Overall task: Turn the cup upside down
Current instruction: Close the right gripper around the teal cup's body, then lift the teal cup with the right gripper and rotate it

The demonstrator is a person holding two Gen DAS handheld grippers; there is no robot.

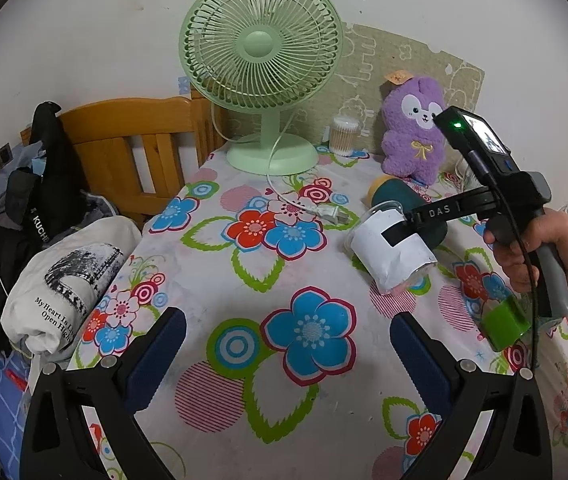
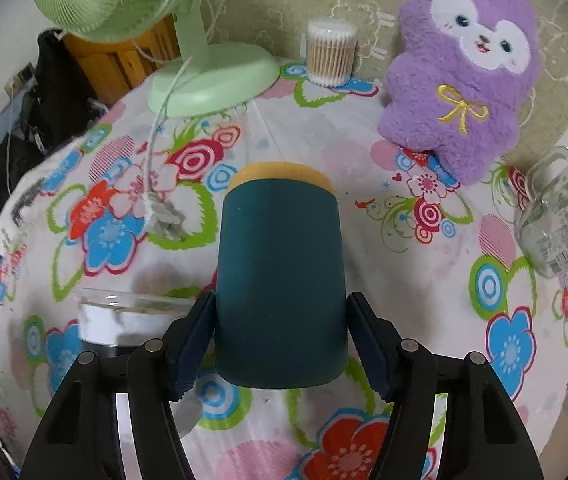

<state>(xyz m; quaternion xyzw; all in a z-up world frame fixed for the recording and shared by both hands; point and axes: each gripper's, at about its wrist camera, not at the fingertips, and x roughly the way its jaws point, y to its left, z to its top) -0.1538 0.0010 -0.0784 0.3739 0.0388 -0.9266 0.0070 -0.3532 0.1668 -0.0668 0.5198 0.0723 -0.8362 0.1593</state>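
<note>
A dark teal cup [image 2: 280,280] with a yellow end stands between the fingers of my right gripper [image 2: 282,344], which is shut on its lower part. In the left wrist view the same cup [image 1: 398,196] shows tilted, partly hidden behind a clear cup wrapped in white paper [image 1: 392,254]; the right gripper [image 1: 424,216] reaches in from the right, held by a hand. My left gripper [image 1: 288,344] is open and empty above the flowered tablecloth [image 1: 212,280].
A green fan [image 1: 262,60] stands at the back, its cord and plug [image 1: 326,212] on the cloth. A purple plush toy [image 2: 460,72], a cotton swab jar [image 2: 332,52] and a glass jar [image 2: 560,208] stand nearby. A wooden bed frame [image 1: 124,148] and clothes lie left.
</note>
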